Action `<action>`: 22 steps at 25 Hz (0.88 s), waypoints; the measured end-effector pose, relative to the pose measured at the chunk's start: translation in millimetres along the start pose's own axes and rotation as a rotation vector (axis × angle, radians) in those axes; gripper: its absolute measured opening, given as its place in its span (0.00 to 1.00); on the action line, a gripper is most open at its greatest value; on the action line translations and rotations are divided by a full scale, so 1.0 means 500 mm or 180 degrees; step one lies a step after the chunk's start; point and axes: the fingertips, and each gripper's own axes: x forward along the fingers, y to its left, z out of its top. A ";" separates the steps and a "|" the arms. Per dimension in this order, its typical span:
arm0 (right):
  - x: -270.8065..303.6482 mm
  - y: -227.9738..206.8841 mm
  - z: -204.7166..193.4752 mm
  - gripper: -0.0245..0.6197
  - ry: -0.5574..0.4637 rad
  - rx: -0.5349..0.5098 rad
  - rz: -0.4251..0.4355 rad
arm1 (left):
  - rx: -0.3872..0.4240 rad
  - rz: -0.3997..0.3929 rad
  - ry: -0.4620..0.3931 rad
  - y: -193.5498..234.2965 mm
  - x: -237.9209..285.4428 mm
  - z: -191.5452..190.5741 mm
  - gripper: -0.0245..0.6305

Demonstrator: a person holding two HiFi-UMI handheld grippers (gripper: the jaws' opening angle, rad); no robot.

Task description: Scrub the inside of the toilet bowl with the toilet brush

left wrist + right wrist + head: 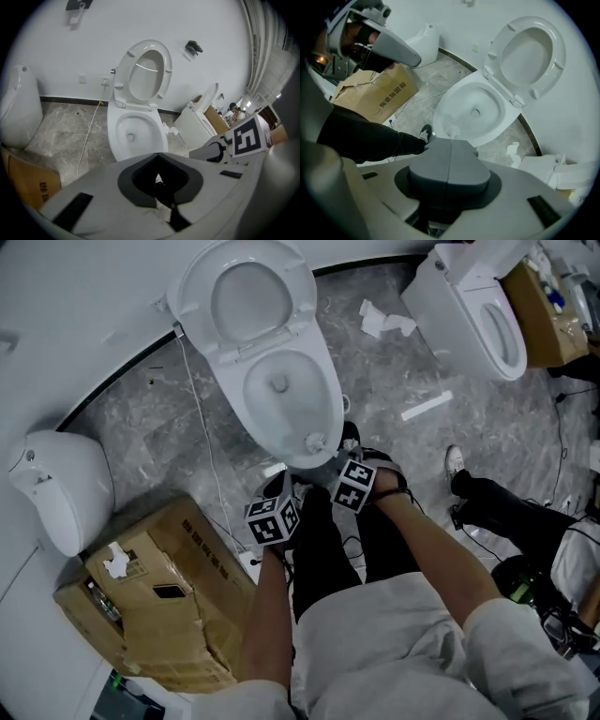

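A white toilet (281, 395) stands with lid and seat raised, its bowl open in all three views (133, 131) (476, 105). The toilet brush's white bristle head (314, 441) lies inside the bowl against the near rim. My right gripper (328, 463) points straight down just above that rim. Its grey jaws (449, 143) stand together, shut on the brush, whose head (451, 130) shows beyond the tips. My left gripper (281, 491) hangs beside it, left of the bowl's front, aimed at the toilet. Its jaws (159, 176) show only as a dark hollow.
A cardboard box (159, 606) sits at the lower left, with a white urinal (61, 488) beyond it. A thin cable (208, 465) runs down the floor. A second toilet (478, 310) and crumpled paper (384, 322) lie at the upper right. Another person's leg (506, 512) is at the right.
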 end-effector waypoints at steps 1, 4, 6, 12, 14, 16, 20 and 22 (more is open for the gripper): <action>-0.002 0.001 -0.006 0.32 0.0033 0.0000 0.0014 | -0.0048 -0.0007 -0.0014 -0.004 0.013 -0.007 0.07; 0.005 0.002 0.001 0.32 0.0117 -0.0062 0.0003 | -0.0181 -0.0017 -0.0044 0.011 0.046 -0.028 0.07; 0.013 0.005 0.024 0.32 0.0098 -0.0093 0.0029 | -0.0248 0.0029 -0.0061 0.038 0.055 -0.041 0.07; 0.021 0.017 0.009 0.32 -0.0171 -0.0100 0.0136 | -0.0399 0.0105 -0.0106 0.062 0.070 -0.074 0.07; 0.026 0.018 -0.011 0.32 -0.0294 0.0021 0.0195 | -0.0449 0.0115 -0.0161 0.065 0.074 -0.081 0.07; 0.032 0.014 -0.028 0.32 -0.0417 0.0127 0.0249 | -0.0466 0.0154 -0.0210 0.072 0.082 -0.086 0.07; 0.041 0.011 -0.043 0.33 -0.0560 0.0237 0.0326 | -0.0467 0.0217 -0.0273 0.089 0.101 -0.095 0.07; 0.041 0.015 -0.035 0.33 -0.0605 0.0210 0.0354 | -0.0479 0.0236 -0.0293 0.099 0.110 -0.096 0.07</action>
